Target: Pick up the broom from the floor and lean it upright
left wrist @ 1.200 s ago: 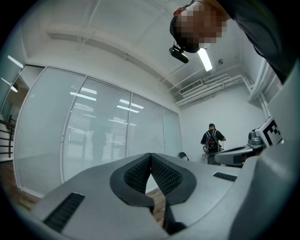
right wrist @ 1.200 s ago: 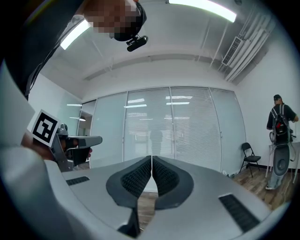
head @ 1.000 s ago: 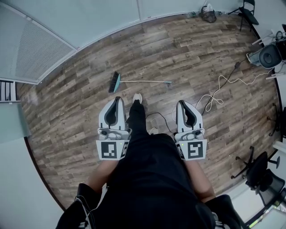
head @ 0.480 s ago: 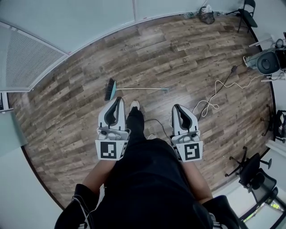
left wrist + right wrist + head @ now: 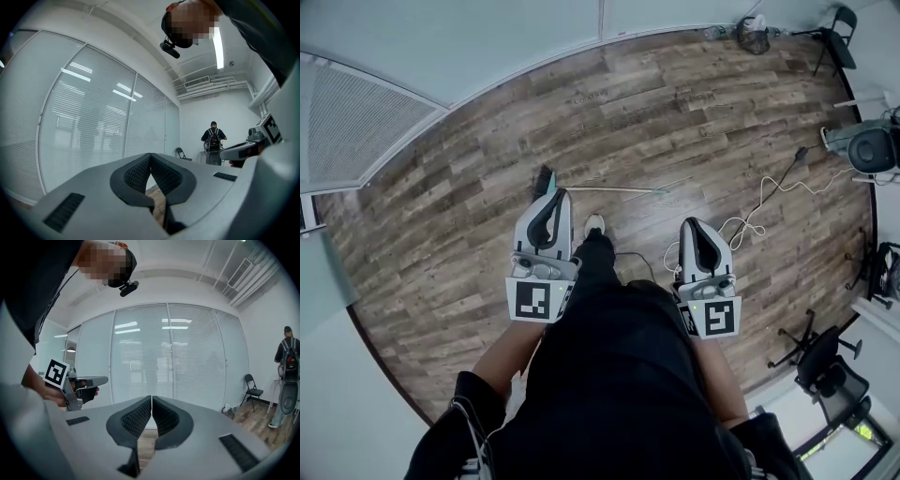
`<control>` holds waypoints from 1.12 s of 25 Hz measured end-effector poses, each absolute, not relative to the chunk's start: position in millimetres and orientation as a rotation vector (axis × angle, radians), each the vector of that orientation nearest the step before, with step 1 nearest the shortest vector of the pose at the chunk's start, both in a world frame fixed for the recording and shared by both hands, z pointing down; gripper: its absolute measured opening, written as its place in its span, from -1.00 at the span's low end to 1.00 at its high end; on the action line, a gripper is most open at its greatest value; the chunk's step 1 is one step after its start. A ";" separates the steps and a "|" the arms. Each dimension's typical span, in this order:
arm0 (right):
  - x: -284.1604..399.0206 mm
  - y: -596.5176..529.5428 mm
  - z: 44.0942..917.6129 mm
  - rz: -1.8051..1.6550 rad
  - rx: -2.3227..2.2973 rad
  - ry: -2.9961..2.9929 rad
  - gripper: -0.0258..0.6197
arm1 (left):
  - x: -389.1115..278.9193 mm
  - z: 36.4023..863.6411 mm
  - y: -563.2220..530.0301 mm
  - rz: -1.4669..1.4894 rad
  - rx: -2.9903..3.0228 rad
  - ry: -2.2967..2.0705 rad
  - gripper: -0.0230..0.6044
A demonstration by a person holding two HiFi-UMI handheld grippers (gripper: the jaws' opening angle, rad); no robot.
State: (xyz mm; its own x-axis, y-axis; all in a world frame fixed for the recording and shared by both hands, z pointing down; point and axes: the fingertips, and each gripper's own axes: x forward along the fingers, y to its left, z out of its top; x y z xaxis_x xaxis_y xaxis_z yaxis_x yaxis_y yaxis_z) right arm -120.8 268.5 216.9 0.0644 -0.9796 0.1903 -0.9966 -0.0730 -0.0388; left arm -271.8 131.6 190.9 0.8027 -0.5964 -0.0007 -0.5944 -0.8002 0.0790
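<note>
The wood-plank floor (image 5: 694,112) runs to glass walls. The broom (image 5: 614,188) lies flat on it, its brush end just past the left tool (image 5: 554,195). The left tool and the right tool (image 5: 695,224) are both closed and empty, so reaching down without opening risks nudging the thin handle away. A second ago the broom lay farther ahead.

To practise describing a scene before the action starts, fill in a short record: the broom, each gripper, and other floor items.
broom: flat on the wood floor, brush head left, handle pointing right
left gripper: shut, empty, tip overlapping the brush head in the head view
right gripper: shut, empty, clear of the broom
other: white cable on floor at right
stage: broom not yet picked up
</note>
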 end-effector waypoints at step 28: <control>-46.2 195.2 213.5 0.125 2.476 -2.026 -0.86 | -176.8 296.1 106.1 0.270 2.849 -0.802 -0.86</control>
State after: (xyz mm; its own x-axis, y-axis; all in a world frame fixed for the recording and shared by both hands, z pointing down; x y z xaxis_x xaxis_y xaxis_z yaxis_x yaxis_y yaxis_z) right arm -46.2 195.2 213.5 0.1965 -0.9803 0.0224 -0.9756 -0.1977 -0.0958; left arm -176.8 106.1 296.1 0.8390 -0.4984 0.2183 -0.5291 -0.8409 0.1135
